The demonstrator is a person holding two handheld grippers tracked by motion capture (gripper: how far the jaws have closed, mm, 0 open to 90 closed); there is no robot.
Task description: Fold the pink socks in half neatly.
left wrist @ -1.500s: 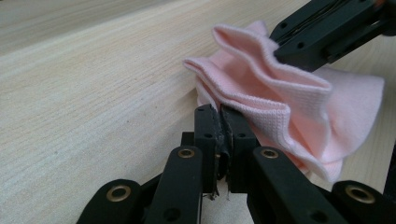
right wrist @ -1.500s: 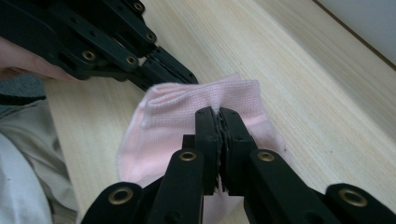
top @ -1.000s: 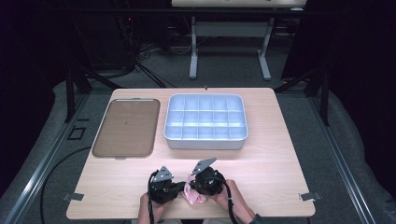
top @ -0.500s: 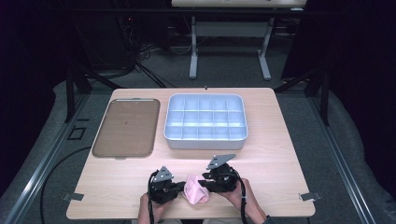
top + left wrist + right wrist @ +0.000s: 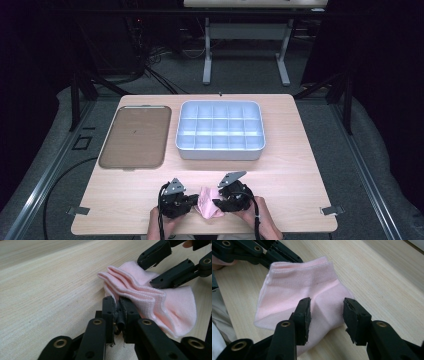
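Change: since half a second ago, almost nothing has shifted in the high view; both grippers stay at the bottom centre of the frame with the pink cloth between them, whereas a second ago the right gripper sat closer in, over the cloth.
Pink sock (image 5: 209, 207): a small folded pink sock lies on the wooden table (image 5: 300, 175) near its front edge, at the bottom centre of the high view, between the two grippers. In the left gripper view its ribbed cuff layers are stacked toward the middle of the frame.
Left gripper (image 5: 118, 312): jaws are pressed together with an edge of the sock's fabric pinched between them, at the lower centre of its own view. In the high view it sits just left of the sock.
Right gripper (image 5: 325, 315): jaws stand apart, straddling the near part of the sock, which lies flat on the table beneath and between them. I cannot tell whether the pads touch the fabric. In the high view it sits just right of the sock.
Hands: a hand (image 5: 262, 220) holds the right gripper at the bottom edge of the high view; the other hand is mostly hidden under the left gripper.
Divided bin (image 5: 220, 131): a pale blue tray with many compartments, in the middle of the high view, well apart from the sock.
Brown tray (image 5: 134, 136): flat, left of the bin.
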